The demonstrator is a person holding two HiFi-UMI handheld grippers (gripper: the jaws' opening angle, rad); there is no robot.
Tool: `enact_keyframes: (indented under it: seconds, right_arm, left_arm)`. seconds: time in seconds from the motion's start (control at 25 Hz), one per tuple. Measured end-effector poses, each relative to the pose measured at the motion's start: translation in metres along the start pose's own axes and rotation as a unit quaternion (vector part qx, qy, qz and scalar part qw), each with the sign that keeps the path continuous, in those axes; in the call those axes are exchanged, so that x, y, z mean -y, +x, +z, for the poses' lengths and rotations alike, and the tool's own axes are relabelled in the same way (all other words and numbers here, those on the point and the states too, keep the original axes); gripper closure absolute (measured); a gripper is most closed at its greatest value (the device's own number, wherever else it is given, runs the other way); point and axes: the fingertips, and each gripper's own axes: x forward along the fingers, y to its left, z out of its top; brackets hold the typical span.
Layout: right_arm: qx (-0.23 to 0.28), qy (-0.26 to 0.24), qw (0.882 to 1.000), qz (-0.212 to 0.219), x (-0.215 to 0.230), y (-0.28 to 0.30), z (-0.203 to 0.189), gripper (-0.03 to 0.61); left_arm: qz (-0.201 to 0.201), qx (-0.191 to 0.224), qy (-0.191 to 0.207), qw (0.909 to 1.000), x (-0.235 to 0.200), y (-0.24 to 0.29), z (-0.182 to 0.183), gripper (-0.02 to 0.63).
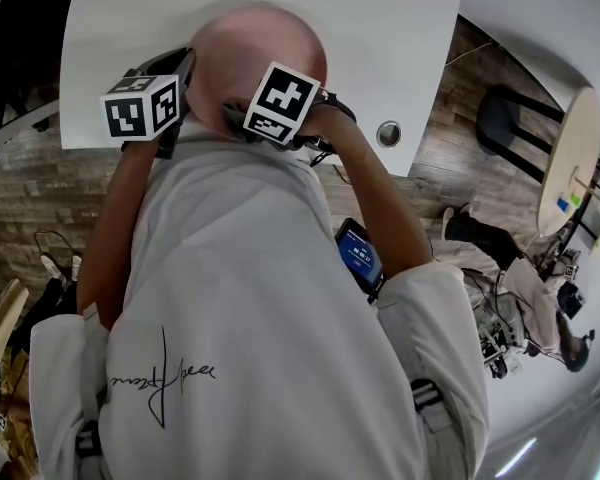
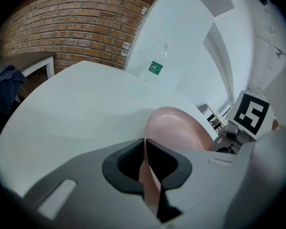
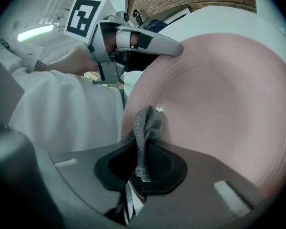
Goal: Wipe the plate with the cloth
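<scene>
A pink plate point(image 1: 252, 46) is held up over the white table point(image 1: 380, 28), tilted. My left gripper point(image 2: 145, 144) is shut on the plate's point(image 2: 178, 130) rim, which runs edge-on between the jaws. In the right gripper view the plate point(image 3: 224, 99) fills the frame, and my right gripper point(image 3: 144, 149) is shut on a grey mesh cloth point(image 3: 147, 128) whose bunched end presses against the plate's lower left face. The left gripper point(image 3: 174, 49) clamps the plate's top edge there. In the head view both marker cubes hide the jaws; the left gripper point(image 1: 170, 103) and right gripper point(image 1: 242, 120) sit at the plate's near edge.
A plastic water bottle point(image 2: 156, 66) stands at the table's far edge. A round metal fitting point(image 1: 388, 133) sits in the table's right part. A brick wall point(image 2: 76, 27) lies behind the table, and a round wooden table point(image 1: 570, 158) stands at the right.
</scene>
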Motion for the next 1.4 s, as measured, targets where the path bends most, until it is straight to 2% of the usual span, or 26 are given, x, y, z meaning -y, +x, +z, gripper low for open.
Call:
enact_keyframes:
  seconds: [0.36,0.48,0.68,0.96,1.4]
  right_arm:
    - [-0.043,-0.025,0.999,-0.012,0.001,-0.003,-0.009,0.543]
    - [-0.069,-0.037,0.996,-0.030,0.005,-0.005,-0.015,0.543]
    - [-0.108,-0.062,0.991,-0.056,0.011,-0.009,-0.021,0.543]
    - [-0.157,-0.068,0.981,-0.094,0.029,-0.024,-0.036,0.543]
    - [-0.204,-0.098,0.962,-0.154,0.051,-0.036,-0.044,0.541]
  left_arm:
    - [0.000,0.000,0.000,1.0000,-0.002,-0.001,-0.003,0.580]
    - [0.000,-0.001,0.000,1.0000,-0.002,0.000,-0.003,0.580]
    - [-0.001,-0.002,0.001,1.0000,-0.001,0.000,-0.002,0.580]
    - [-0.003,-0.004,0.001,1.0000,-0.001,0.002,-0.001,0.580]
    - [-0.002,-0.004,0.004,1.0000,0.000,0.001,-0.001,0.580]
